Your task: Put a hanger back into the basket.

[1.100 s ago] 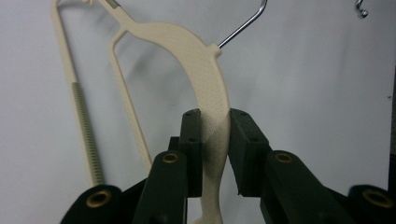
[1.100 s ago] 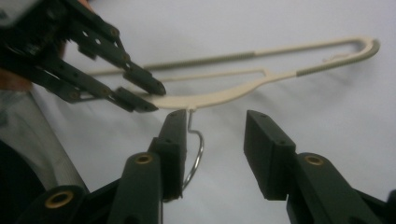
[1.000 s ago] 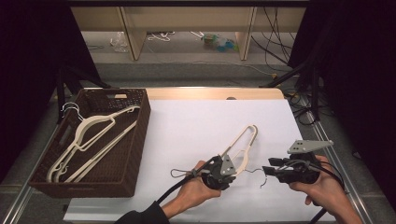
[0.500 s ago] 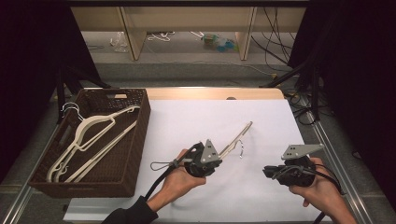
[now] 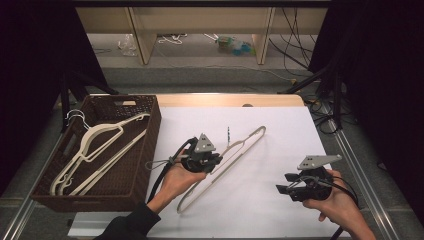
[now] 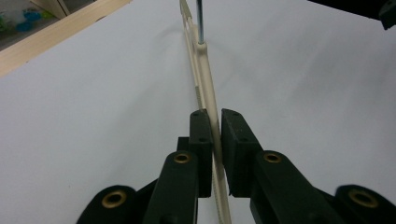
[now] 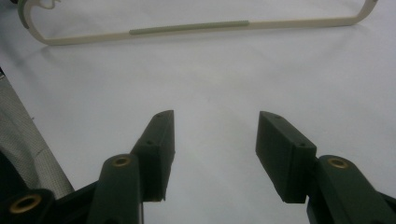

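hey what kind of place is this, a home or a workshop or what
Probably a lab recording bench, not a home: a white-covered table, hand-held grippers with trailing cables, loose wiring on the floor, black curtains around, hangers sorted into a wicker basket.

One hanger [image 5: 220, 170] on the table, two hangers [image 5: 92, 152] in one basket [image 5: 150, 130], two hand-held grippers

The left gripper [image 5: 216, 161] is clamped tight on the cream hanger [image 5: 235, 152], wrist rolled sideways; the right gripper [image 5: 281, 189] hovers well right of that hanger, jaws apart, having just been opening.
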`<state>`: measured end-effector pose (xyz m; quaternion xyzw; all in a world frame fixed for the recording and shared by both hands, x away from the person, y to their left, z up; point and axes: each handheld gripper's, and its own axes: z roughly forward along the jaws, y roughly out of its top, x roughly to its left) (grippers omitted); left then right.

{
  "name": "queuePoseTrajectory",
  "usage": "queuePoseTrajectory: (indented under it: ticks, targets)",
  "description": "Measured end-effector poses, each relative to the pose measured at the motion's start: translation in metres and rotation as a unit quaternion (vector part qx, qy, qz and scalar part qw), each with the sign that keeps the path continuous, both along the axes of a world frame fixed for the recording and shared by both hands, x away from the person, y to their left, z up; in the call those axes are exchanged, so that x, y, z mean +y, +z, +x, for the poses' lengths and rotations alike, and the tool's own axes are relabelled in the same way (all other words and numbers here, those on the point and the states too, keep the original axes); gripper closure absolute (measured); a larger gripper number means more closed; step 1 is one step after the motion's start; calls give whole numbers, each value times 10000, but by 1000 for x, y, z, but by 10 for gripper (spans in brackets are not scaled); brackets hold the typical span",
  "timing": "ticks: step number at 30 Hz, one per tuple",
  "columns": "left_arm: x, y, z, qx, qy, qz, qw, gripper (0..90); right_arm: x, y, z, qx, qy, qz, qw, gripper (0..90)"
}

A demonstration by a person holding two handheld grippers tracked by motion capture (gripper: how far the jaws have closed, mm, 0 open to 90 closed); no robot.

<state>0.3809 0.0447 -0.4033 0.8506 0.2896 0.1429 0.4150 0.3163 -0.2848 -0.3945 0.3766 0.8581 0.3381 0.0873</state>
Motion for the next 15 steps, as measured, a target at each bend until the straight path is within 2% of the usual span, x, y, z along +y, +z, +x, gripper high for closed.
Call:
queuePoseTrajectory:
  ticks: [2, 3, 7, 9, 10, 14, 15]
  targets:
    - [-2, -1, 5, 16, -12, 36, 10000, 821, 1, -1, 0, -4, 25, 3, 10000, 483]
    - [-3, -2, 8, 24, -21, 21, 10000, 820, 2, -2, 0, -70, -4, 55, 10000, 484]
    - [-6, -3, 16, 65, 40, -56, 10000, 819, 1, -3, 0, -84, -15, 56, 9999, 477]
    - [-8, -5, 20, 131, 31, -93, 9999, 792, 0, -3, 1, 5, 66, -3, 10000, 476]
    - [-8, -4, 21, 101, 27, -66, 9999, 775, 0, -3, 1, 62, 70, -13, 10000, 475]
    - [-10, -3, 27, 201, -6, -237, 9995, 823, 0, -4, 1, 58, 66, -13, 10000, 476]
    - [-11, -3, 29, 161, -17, -174, 9997, 823, 0, -3, 1, 68, 62, -13, 10000, 476]
